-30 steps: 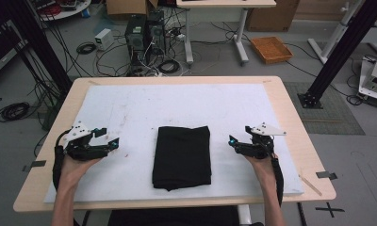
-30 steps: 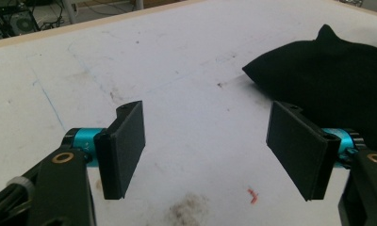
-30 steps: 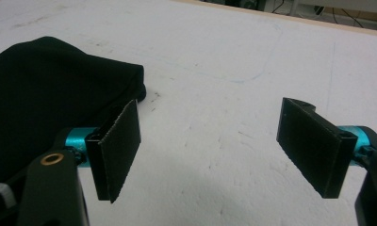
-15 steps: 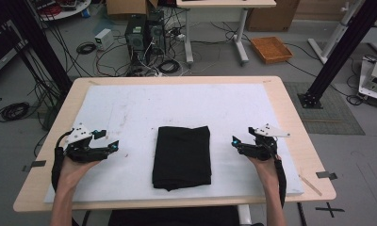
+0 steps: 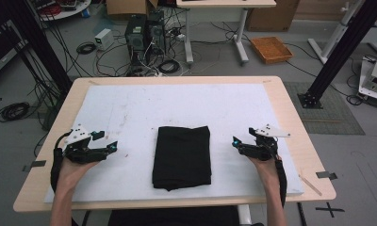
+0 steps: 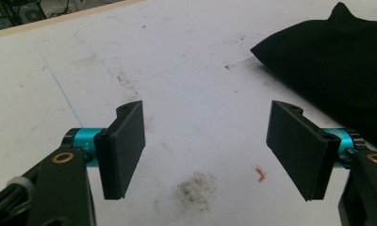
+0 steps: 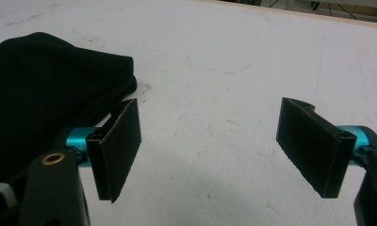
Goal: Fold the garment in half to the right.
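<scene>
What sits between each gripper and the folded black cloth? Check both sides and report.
Nothing visible. The folded black cloth lies flat on the white mat. Bare mat, with only smudges, separates it from the open left gripper on one side and the open right gripper on the other.

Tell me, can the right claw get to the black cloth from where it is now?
Probably yes. The right claw stands open beside the folded black cloth, apart from it, with only bare white mat between them.
</scene>
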A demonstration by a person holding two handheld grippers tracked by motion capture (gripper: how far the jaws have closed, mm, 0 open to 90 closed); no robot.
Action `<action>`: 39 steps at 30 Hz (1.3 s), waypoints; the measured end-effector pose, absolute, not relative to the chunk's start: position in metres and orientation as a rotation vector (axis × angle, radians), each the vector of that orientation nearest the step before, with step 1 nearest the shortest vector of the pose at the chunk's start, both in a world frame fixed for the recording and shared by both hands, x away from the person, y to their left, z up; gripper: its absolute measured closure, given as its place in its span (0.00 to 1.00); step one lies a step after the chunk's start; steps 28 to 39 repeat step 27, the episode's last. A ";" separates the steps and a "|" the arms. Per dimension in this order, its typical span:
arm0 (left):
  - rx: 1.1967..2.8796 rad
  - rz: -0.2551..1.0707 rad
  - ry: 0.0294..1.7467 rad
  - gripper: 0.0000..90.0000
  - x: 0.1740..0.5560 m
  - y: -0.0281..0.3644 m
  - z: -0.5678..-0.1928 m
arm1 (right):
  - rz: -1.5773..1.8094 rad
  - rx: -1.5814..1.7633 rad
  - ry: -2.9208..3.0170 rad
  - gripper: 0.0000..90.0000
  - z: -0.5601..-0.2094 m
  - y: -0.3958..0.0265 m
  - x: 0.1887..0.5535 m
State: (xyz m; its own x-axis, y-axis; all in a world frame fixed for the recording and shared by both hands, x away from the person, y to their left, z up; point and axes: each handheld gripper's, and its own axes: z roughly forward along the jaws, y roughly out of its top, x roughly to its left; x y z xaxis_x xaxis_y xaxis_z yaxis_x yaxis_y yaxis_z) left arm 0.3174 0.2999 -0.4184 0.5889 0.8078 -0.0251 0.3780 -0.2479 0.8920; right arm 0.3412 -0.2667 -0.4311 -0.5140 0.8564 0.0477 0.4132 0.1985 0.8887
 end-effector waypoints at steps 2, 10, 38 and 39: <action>1.849 0.558 0.961 0.32 0.317 0.300 -0.418 | 1.271 1.181 2.017 0.25 -0.431 -0.266 0.341; 1.853 0.557 0.965 0.32 0.316 0.300 -0.419 | 1.276 1.160 2.025 0.25 -0.431 -0.264 0.342; 1.857 0.558 0.973 0.32 0.315 0.301 -0.419 | 1.276 1.158 2.035 0.26 -0.430 -0.262 0.342; 1.857 0.558 0.973 0.32 0.315 0.301 -0.419 | 1.276 1.158 2.035 0.26 -0.430 -0.262 0.342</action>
